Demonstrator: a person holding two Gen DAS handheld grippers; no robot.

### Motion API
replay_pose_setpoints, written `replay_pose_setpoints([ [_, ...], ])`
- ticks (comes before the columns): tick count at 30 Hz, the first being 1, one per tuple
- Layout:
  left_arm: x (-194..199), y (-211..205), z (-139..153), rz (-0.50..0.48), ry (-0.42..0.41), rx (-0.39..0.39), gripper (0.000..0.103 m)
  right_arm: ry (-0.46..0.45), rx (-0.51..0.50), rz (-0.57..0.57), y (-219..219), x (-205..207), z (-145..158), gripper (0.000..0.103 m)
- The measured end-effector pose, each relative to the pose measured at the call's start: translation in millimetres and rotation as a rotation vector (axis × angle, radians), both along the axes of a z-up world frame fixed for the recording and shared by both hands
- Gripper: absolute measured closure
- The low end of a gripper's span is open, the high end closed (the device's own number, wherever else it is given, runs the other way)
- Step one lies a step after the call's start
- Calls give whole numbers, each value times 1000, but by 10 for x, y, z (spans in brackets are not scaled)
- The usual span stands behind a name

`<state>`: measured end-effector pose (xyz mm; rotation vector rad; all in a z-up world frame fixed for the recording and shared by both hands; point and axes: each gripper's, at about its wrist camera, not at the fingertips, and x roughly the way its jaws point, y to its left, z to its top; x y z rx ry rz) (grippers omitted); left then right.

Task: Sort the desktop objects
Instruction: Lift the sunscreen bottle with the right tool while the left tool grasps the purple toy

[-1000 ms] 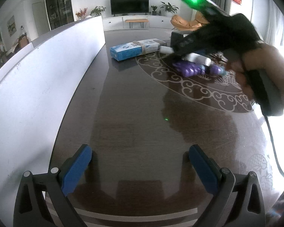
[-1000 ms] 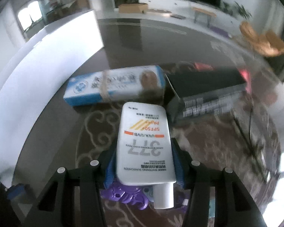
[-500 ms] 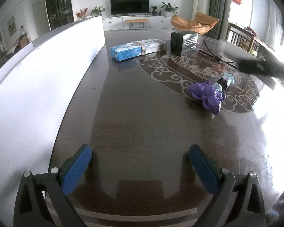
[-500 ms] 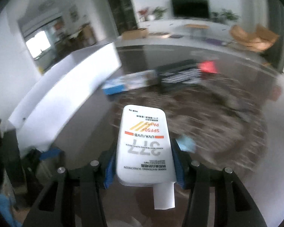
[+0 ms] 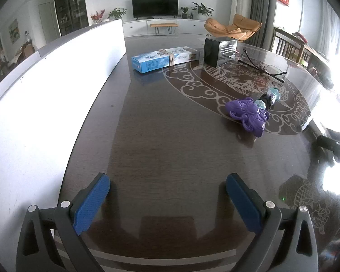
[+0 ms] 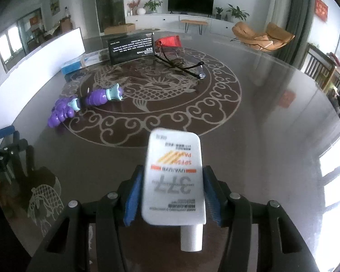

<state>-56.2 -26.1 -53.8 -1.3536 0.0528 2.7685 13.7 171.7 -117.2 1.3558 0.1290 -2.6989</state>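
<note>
My right gripper (image 6: 173, 192) is shut on a white sunscreen tube (image 6: 174, 179), cap towards the camera, held above the dark table near its front right part. My left gripper (image 5: 167, 199) is open and empty, low over the table near the white board. A purple toy (image 5: 248, 113) (image 6: 79, 106) lies on the round pattern. A blue box (image 5: 163, 59) (image 6: 72, 65), a black box (image 5: 219, 51) (image 6: 131, 47) and black glasses (image 5: 260, 68) (image 6: 181, 65) lie farther back. The left gripper's fingers (image 6: 4, 132) show at the left edge of the right wrist view.
A tall white board (image 5: 45, 86) runs along the table's left side. A red packet (image 6: 168, 42) lies behind the black box. The table's curved edge (image 6: 317, 86) is at the right, with chairs beyond. The right gripper's body (image 5: 333, 142) shows at the right edge.
My right gripper carried the sunscreen tube away from the boxes, back and to the right. It left the middle of the left wrist view. The left gripper has not moved.
</note>
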Motion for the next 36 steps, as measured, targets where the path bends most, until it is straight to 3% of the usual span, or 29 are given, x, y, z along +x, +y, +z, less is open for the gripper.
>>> replay_pose_setpoints([
  [4,1,-1,1,0,0,0,0,14,-15,0,-41,-27,-84,21],
  [13,1,-4,2,0,0,1,0,6,-13,3,-82,-88,-149,4],
  [18,26,24,5,-22,-14,2,0,-4,-13,14,-89,-99,-162,1],
  [21,16,176,11,-118,-24,3,0,-3,-14,14,-86,-97,-163,1],
  [29,-592,650,46,-273,-102,-18,0,-3,-15,26,-98,-90,-162,1],
  [35,-992,1048,41,-393,-75,-19,0,-1,-19,32,-111,-89,-161,1],
  [36,-997,1093,49,-408,-67,-21,5,-1,-21,33,-110,-88,-159,1],
])
